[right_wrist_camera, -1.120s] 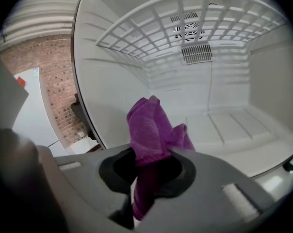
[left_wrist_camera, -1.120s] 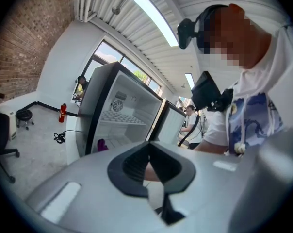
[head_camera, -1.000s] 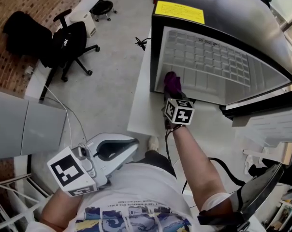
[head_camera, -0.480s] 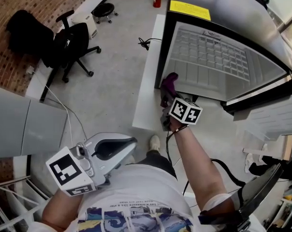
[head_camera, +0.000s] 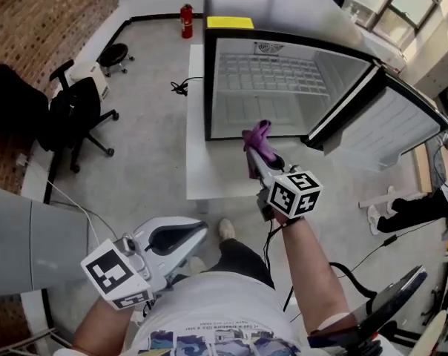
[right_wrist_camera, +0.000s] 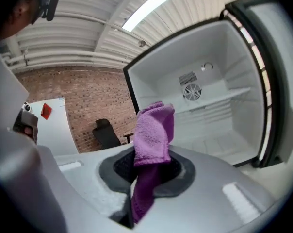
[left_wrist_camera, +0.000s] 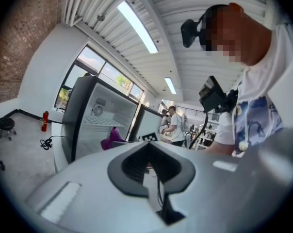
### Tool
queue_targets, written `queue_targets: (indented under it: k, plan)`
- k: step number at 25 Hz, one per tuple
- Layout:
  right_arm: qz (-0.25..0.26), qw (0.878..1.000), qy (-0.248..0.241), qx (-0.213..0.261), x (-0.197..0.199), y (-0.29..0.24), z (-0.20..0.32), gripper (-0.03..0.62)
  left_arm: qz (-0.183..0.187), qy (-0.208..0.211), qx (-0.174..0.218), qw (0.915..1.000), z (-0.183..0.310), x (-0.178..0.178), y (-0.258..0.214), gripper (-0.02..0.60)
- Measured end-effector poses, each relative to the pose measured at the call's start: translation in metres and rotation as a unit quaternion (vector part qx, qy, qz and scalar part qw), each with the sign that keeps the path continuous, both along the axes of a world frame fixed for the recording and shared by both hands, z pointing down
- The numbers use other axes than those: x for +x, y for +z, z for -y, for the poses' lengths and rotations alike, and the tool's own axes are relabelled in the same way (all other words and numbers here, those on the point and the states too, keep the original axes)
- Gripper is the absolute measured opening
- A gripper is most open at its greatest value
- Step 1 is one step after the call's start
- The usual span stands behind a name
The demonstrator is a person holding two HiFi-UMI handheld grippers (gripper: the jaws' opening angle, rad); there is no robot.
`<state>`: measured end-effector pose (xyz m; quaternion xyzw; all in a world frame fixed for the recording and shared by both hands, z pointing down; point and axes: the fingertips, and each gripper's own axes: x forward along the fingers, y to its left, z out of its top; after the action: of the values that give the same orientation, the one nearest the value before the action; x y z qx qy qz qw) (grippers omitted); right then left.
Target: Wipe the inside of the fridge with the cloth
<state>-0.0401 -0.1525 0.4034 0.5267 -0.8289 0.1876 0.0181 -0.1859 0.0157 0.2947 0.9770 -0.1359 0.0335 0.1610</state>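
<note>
The small fridge (head_camera: 272, 87) stands open, its white inside bare, its door (head_camera: 391, 128) swung out to the right. My right gripper (head_camera: 255, 154) is shut on a purple cloth (head_camera: 258, 139) and hangs just in front of the opening, clear of the fridge. In the right gripper view the cloth (right_wrist_camera: 154, 130) sticks up out of the gripper (right_wrist_camera: 146, 171), with the fridge (right_wrist_camera: 204, 110) ahead. My left gripper (head_camera: 198, 232) is low by my body, shut on nothing. In its own view the left gripper (left_wrist_camera: 151, 171) points past the fridge (left_wrist_camera: 100, 120).
The fridge sits on a white platform (head_camera: 216, 173) on the grey floor. A black office chair (head_camera: 72, 113), a stool (head_camera: 114, 54) and a red fire extinguisher (head_camera: 185, 21) stand to the left. A cable (head_camera: 181, 87) lies beside the fridge. Another person (head_camera: 424, 202) is at the right.
The right gripper has drawn back with the cloth from the fridge's lower front edge towards me. The head view has lifted to show the whole fridge. The left gripper has barely moved.
</note>
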Motion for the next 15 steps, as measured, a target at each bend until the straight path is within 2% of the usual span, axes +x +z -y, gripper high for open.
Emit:
queue_targets:
  k: [4,9,15]
  plan:
    - [-0.063,0.996,0.048,0.026,0.059,-0.042,-0.049,0.052,-0.016,0.061,0.005,0.9980,-0.018,0.028,-0.003,0.008]
    - [-0.111,0.987,0.109,0.044,0.146,-0.087,-0.093,0.052,-0.021,0.116,0.021,0.9928,-0.039,0.069,-0.012,0.008]
    - [-0.124,0.977,0.151,0.081,0.236,-0.141,-0.101,0.052,-0.026,0.132,0.017,0.9908,-0.035,0.118,-0.024,0.008]
